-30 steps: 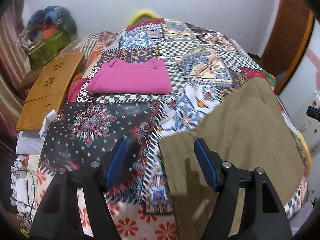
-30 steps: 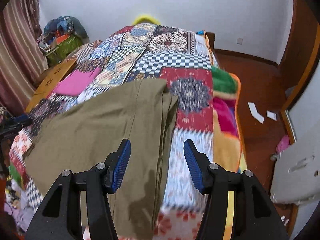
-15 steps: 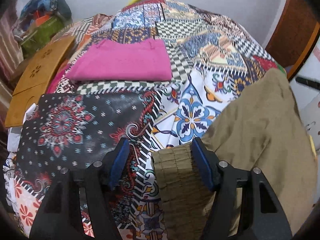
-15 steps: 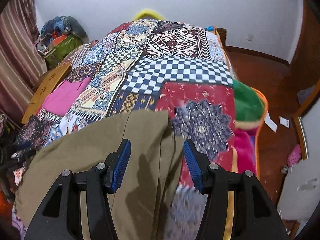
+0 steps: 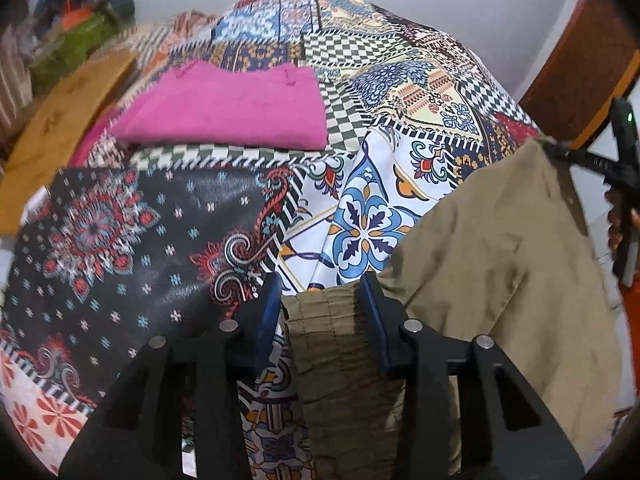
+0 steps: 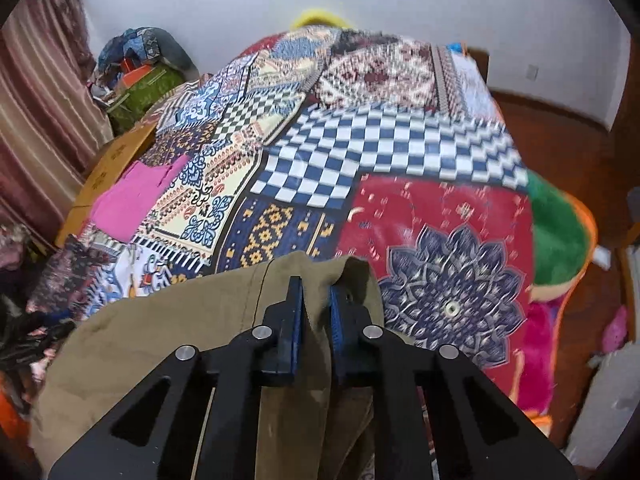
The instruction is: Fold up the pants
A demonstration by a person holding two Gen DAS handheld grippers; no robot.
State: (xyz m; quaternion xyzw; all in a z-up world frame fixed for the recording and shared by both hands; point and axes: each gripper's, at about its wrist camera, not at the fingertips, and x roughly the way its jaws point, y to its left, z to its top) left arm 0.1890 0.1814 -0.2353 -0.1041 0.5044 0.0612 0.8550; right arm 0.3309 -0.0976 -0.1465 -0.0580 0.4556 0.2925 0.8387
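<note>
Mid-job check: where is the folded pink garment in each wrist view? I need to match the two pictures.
Left wrist: the folded pink garment lies upper centre-left on the patchwork bedspread, beyond the khaki pants.
Right wrist: the same garment sits at the left edge, far smaller.
Shared landmark: the wooden board just left of it.

The pants (image 5: pixel 500 240) are plain olive-khaki. The bedspread (image 6: pixel 384 152) is a patchwork of blue-and-white checks, red and black medallion prints, and blue floral tiles. On it lies a plain magenta folded garment (image 5: pixel 232 112); both grippers are black with blue pads (image 6: pixel 294 320).
</note>
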